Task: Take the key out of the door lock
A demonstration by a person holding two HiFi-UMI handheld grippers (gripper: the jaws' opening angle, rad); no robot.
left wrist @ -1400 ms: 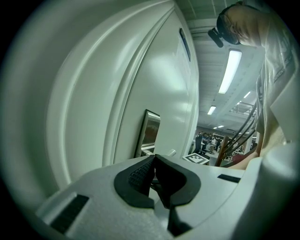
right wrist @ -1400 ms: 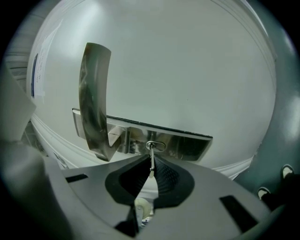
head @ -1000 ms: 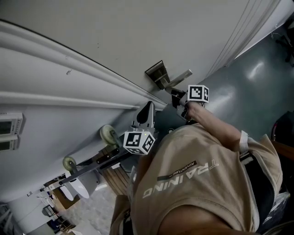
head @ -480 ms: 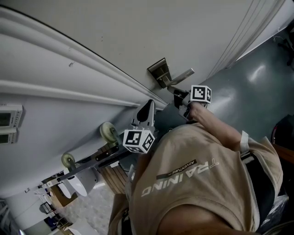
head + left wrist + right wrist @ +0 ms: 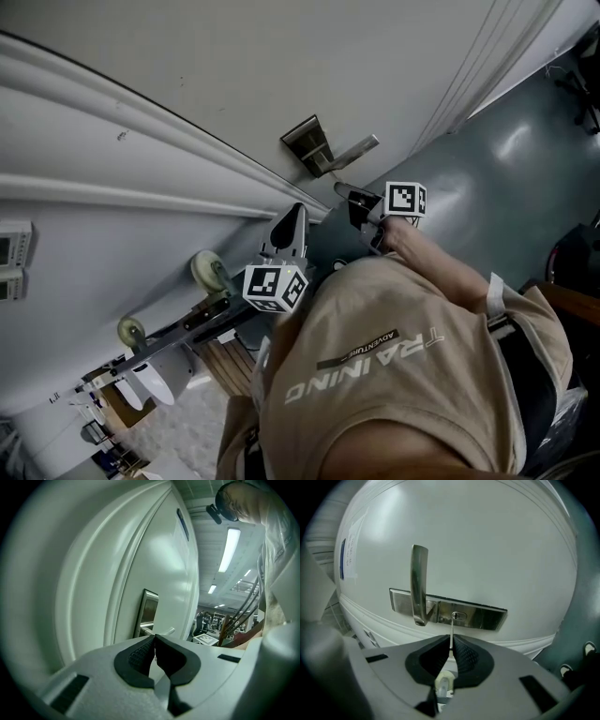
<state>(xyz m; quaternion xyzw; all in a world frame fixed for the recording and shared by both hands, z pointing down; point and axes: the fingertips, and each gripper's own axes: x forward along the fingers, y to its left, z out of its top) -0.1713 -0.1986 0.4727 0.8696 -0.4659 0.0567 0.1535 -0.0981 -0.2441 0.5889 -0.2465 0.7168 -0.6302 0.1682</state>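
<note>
- lock plate (image 5: 480,616) and door handle (image 5: 419,581): shiny brushed metal
- key (image 5: 452,632): thin bare metal
- door (image 5: 487,541): smooth white paint, soft sheen
- right gripper (image 5: 451,645): matt grey plastic shell, pads (image 5: 467,656) black, finely ribbed
- floor (image 5: 511,155): glossy, catching light
- shirt (image 5: 394,366): matt beige cloth

Slim key (image 5: 451,634), edge-on, toward door lock (image 5: 458,616)

A sand-coloured T-shirt (image 5: 422,394) is worn, and pale block lettering (image 5: 366,361) reading TRAINING is printed across it, upside down to the head view. Just right of the lettering, a white band (image 5: 495,292) is seen at the short sleeve. The left gripper (image 5: 154,641) is moulded in light grey with black ribbed pads (image 5: 137,656), and the right gripper (image 5: 451,645) is built alike. Above and left of the lettering, white cubes (image 5: 274,287) are marked with black squares.
</note>
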